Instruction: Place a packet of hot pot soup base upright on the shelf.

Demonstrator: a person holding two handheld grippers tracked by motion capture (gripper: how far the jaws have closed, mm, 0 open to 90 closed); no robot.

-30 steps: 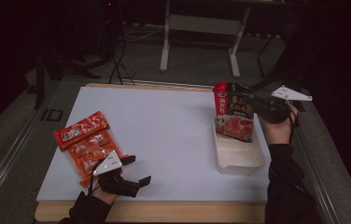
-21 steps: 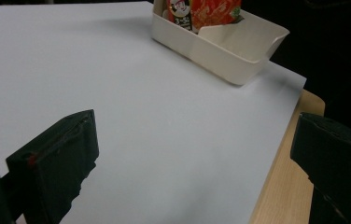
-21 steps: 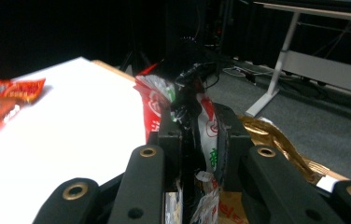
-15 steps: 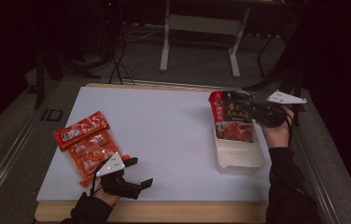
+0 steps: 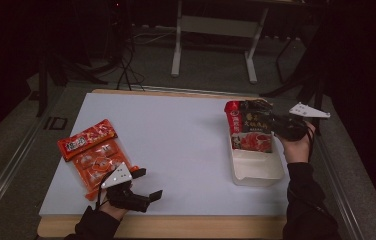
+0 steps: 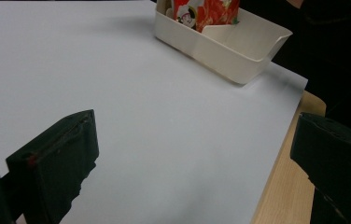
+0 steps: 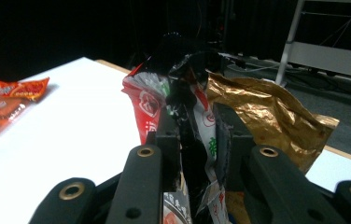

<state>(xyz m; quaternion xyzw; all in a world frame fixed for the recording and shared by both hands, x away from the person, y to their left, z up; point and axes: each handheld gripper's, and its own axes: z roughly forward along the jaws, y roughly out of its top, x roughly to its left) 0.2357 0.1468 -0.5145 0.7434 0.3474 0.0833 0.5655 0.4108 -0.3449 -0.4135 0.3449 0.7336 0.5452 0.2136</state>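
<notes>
White table [image 5: 176, 140], sauce pouch [image 5: 250, 131] betw. right jaws

- Light from overhead falls on the white bench [image 5: 176, 145]; the surroundings are dark.
- High view is dim and grainy.
- The gold foil bag [image 7: 267, 112] glints; the near black jaws are blurred.

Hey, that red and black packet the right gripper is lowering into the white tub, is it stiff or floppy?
Probably floppy: the packet crumples where the right gripper pinches it. Its foil looks slick, so it may slip. It leans in the tub, likely slumping once released.
</notes>
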